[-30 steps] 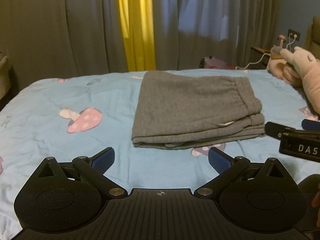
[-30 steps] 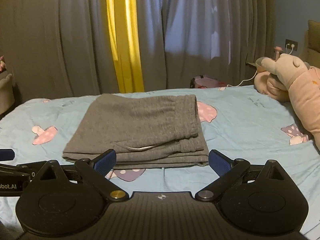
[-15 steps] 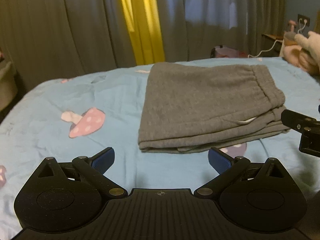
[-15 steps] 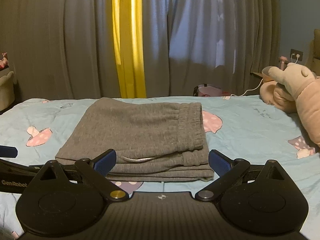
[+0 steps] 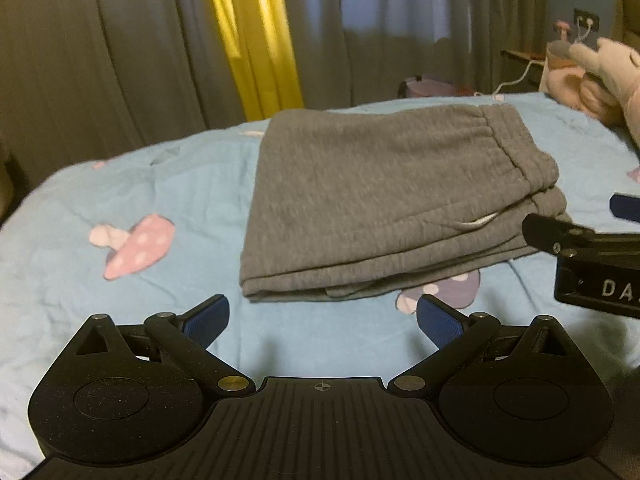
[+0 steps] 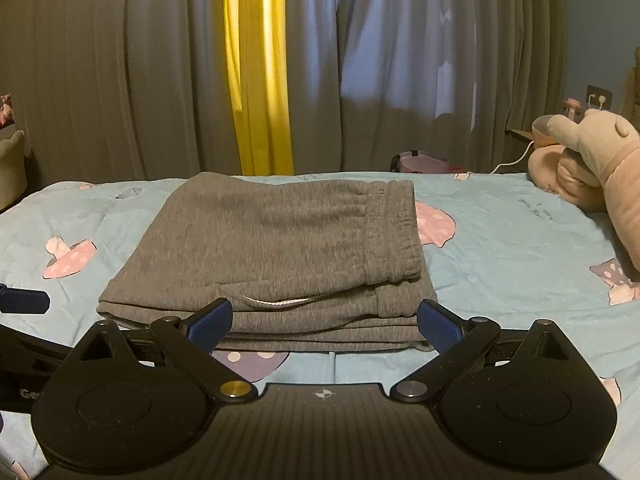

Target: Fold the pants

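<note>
White letters "DA" show on the right gripper (image 5: 592, 240) body at 3 o'clock in the left wrist view, the rest cut off; "Ge" peeks at 9 o'clock in the right wrist view. The gray pants (image 6: 280, 256) lie folded in a flat stack on the blue mushroom-print bed (image 6: 500, 248), elastic waistband toward 3 o'clock, white drawstring (image 6: 276, 302) poking from the near edge. Left gripper (image 5: 322, 316) fingers spread wide, empty, just short of the stack. Right gripper fingers likewise spread, holding nothing.

Dim bedroom, grey curtains (image 6: 120, 80), yellow curtain strip (image 6: 260, 80), blue mushroom-print bedsheet (image 6: 500, 248), wall socket (image 6: 599, 97)
</note>
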